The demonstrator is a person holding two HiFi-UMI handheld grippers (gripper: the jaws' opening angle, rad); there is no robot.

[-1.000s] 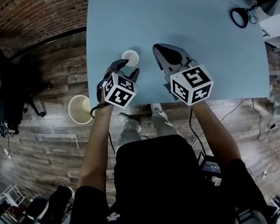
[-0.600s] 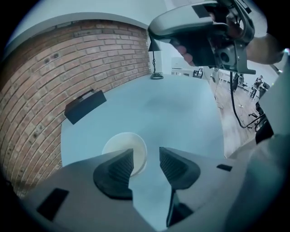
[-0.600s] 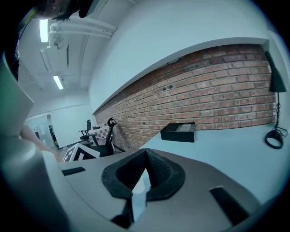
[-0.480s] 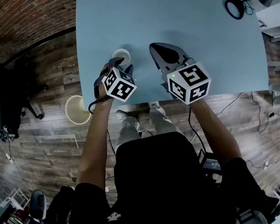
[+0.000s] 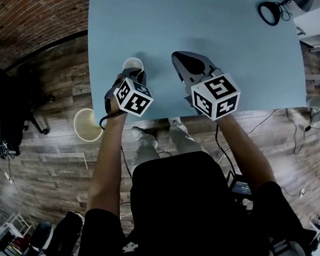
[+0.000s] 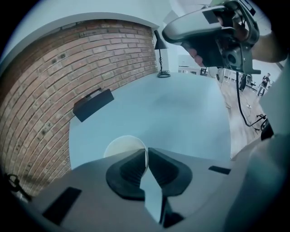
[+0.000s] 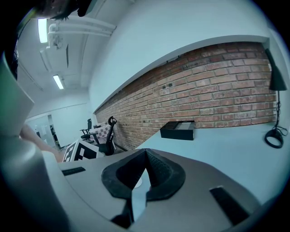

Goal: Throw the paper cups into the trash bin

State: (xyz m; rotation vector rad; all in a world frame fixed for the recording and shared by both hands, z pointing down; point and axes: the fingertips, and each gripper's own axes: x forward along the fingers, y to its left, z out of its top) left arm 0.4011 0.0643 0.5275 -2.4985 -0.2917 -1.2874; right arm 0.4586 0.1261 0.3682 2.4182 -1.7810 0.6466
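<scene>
paper cup [image 6: 121,147] rim sits pinched in left claw [image 6: 147,153], jaws just closed.

We see one paper cup [image 5: 132,64]: white, mouth up, on the blue table [image 5: 242,42] near its left and near edges. Its wall is pinched in the left gripper [image 6: 146,158], whose jaws have just been closing. Trash bin [image 5: 87,125]: round, cream, open top, on the wood floor [image 5: 55,158] left of the table, apart from the cup.

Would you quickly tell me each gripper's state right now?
Left gripper: just closed on the paper cup, pinching its wall.
Right gripper: closed, empty.
</scene>
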